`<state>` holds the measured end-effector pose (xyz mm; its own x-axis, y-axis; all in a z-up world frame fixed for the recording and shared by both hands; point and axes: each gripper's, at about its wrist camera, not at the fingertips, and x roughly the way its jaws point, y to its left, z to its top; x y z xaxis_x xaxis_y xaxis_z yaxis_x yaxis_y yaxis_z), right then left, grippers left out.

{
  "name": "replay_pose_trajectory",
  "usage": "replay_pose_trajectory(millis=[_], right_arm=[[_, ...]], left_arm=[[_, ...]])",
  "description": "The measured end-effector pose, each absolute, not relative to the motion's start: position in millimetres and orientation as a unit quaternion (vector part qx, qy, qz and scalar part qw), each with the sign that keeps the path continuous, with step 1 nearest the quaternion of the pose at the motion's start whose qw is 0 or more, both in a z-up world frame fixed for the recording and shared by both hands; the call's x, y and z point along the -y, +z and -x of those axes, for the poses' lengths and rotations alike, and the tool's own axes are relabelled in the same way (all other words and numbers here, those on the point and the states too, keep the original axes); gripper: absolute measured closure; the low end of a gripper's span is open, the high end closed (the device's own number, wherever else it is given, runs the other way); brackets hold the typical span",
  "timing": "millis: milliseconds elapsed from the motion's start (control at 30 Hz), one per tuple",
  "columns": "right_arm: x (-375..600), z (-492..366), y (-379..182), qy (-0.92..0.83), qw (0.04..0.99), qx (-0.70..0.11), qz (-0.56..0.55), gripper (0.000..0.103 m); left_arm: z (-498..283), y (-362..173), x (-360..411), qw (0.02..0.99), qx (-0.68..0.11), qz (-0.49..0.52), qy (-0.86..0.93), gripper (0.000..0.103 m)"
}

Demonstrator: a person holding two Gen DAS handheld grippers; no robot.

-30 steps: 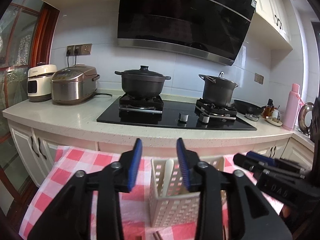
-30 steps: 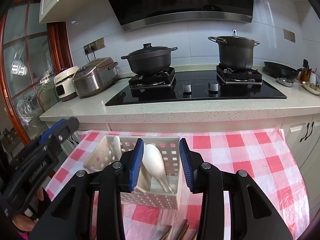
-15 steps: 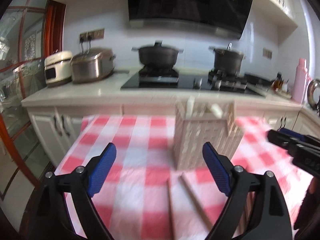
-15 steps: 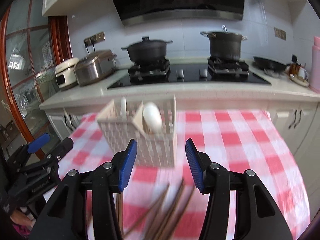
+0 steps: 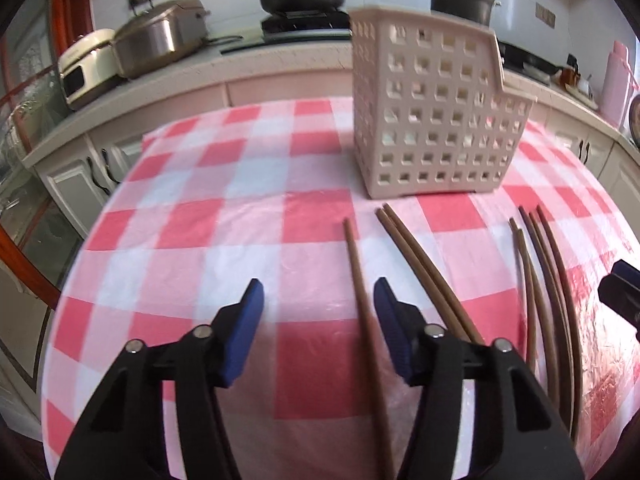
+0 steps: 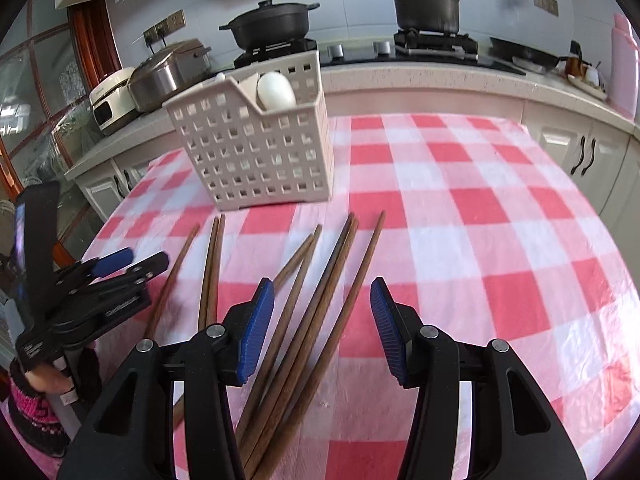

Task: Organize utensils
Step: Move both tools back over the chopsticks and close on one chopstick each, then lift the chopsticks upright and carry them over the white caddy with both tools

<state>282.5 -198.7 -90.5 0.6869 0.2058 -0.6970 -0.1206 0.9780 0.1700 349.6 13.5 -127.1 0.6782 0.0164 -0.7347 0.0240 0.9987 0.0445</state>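
Several brown wooden chopsticks lie loose on the red-and-white checked tablecloth. A beige perforated utensil basket stands behind them, with a white spoon in it. My left gripper is open, low over the cloth, with one chopstick lying between its fingers. My right gripper is open over a bundle of several chopsticks. The left gripper also shows in the right wrist view.
Behind the table runs a kitchen counter with a hob, two black pots, two rice cookers and a pink bottle. The table drops off at the left edge.
Both grippers have pulled back from the basket and dropped low over the cloth. Both jaws have opened wider. The chopsticks now lie under and between the fingers.
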Motion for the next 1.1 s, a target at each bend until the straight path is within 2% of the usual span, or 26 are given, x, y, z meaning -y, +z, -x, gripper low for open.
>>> replay_pose_trajectory(millis=[133, 200, 267, 300, 333, 700, 1100], right_arm=[[195.9, -284.0, -91.7, 0.096, 0.914, -0.389, -0.059, 0.06], [193.1, -285.3, -91.9, 0.102, 0.913, -0.392, -0.059, 0.065], [186.6, -285.8, -92.7, 0.111, 0.91, -0.397, -0.056, 0.068], [183.9, -285.8, -93.3, 0.115, 0.908, -0.399, -0.055, 0.071], [180.2, -286.1, -94.3, 0.119, 0.906, -0.402, -0.053, 0.072], [144.4, -295.8, -104.2, 0.133, 0.888, -0.437, -0.055, 0.082], [139.2, -317.3, -118.8, 0.077, 0.878, -0.47, -0.053, 0.083]], left_arm=[[-361.6, -137.8, -8.9, 0.907, -0.42, -0.021, -0.012, 0.064], [-365.8, -138.8, -7.9, 0.907, -0.421, -0.025, -0.012, 0.069], [-365.8, -138.1, -5.9, 0.905, -0.423, -0.027, -0.019, 0.079], [-366.1, -136.9, -5.0, 0.905, -0.424, -0.029, -0.021, 0.089], [-365.1, -137.2, -4.7, 0.905, -0.424, -0.034, -0.023, 0.095], [-339.6, -129.2, -37.1, 0.915, -0.402, -0.018, -0.021, 0.097], [-310.8, -115.3, -77.7, 0.926, -0.376, 0.004, -0.024, 0.097]])
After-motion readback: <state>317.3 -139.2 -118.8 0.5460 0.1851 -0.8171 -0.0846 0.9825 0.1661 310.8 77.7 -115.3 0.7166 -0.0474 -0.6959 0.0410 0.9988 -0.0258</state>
